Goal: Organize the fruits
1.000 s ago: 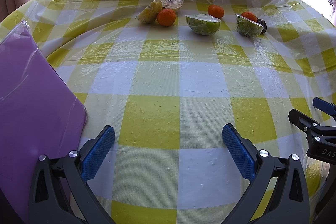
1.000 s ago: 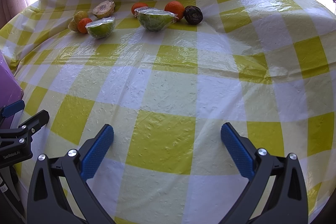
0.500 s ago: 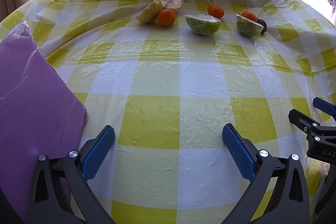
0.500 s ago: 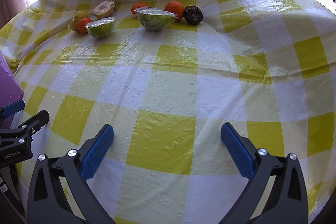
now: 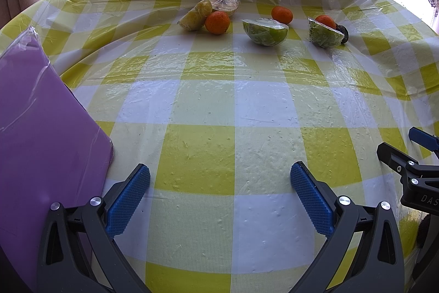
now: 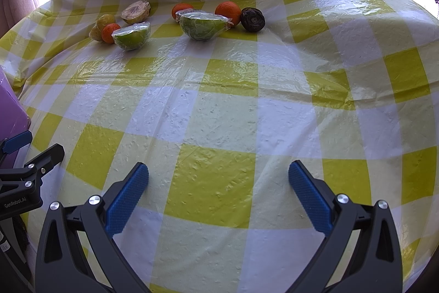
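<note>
**Both tools spread, fruit far off**

The left tool [image 5: 219,180] and right tool [image 6: 218,177] are held spread and empty above the checked bench [image 6: 219,114]. A purple board [image 5: 41,128] is seen left. The fruits [image 6: 201,24] are lined up along the far edge.

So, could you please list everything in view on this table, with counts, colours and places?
Oranges: three, orange, far side among the other fruit.
Wrapped green halves: two, green under clear film, far centre.
Yellow fruit: what looks like two, in clear film, far left of the group.
Cut pale fruit: one, beige, behind the yellow fruit.
Dark fruit: one, brown-black, right end of the group.
Purple board: one, purple, film-covered, near left.
Tablecloth: one, yellow and white check, over the table.
Left gripper: open, empty, near edge.
Right gripper: open, empty, near edge.
</note>
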A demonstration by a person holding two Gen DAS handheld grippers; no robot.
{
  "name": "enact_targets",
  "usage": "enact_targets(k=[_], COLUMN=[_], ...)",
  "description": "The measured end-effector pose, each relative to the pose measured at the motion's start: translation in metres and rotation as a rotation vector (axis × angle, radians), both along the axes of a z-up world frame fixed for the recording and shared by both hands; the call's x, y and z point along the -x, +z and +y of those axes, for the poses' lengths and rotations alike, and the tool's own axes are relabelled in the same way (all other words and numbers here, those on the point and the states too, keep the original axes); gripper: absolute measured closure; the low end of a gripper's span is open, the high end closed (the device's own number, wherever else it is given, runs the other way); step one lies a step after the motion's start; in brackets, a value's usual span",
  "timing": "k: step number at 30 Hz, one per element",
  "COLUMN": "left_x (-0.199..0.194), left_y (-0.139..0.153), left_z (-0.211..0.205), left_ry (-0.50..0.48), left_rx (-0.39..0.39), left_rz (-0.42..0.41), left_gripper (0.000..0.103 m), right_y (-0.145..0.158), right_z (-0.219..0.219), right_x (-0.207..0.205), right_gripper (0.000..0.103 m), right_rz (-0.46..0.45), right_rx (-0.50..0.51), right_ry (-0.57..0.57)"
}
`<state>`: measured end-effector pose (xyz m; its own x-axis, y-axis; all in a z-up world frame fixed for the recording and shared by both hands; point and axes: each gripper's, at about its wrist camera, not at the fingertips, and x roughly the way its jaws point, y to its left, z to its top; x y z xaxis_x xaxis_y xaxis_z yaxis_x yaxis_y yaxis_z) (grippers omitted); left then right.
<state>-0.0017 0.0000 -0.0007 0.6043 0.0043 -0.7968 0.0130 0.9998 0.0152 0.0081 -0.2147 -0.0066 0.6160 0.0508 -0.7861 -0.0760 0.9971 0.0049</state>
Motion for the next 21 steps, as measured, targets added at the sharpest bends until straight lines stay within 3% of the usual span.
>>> enact_targets(k=[9, 12, 16, 21], left_x=[-0.005, -0.022, -0.052, -0.084], left_y=[0.002, 0.002, 0.004, 0.012], left_z=[-0.003, -0.011, -0.020, -0.020], left_ry=[0.072, 0.032, -0.017, 0.029], left_rx=[0.007, 0.007, 0.022, 0.054], left_rz=[0.019, 0.026, 0.019, -0.044], left_gripper=[0.004, 0.004, 0.004, 0.006], right_y=[0.000, 0.001, 0.004, 0.011], right_z=[0.000, 0.001, -0.002, 0.004], right_x=[-0.002, -0.012, -0.038, -0.099], right_gripper=[0.001, 0.001, 0.001, 0.005], right_rz=[0.015, 0.053, 0.030, 0.003], right_rx=[0.006, 0.009, -0.032, -0.123], right_ry=[0.009, 0.045, 0.038, 0.056])
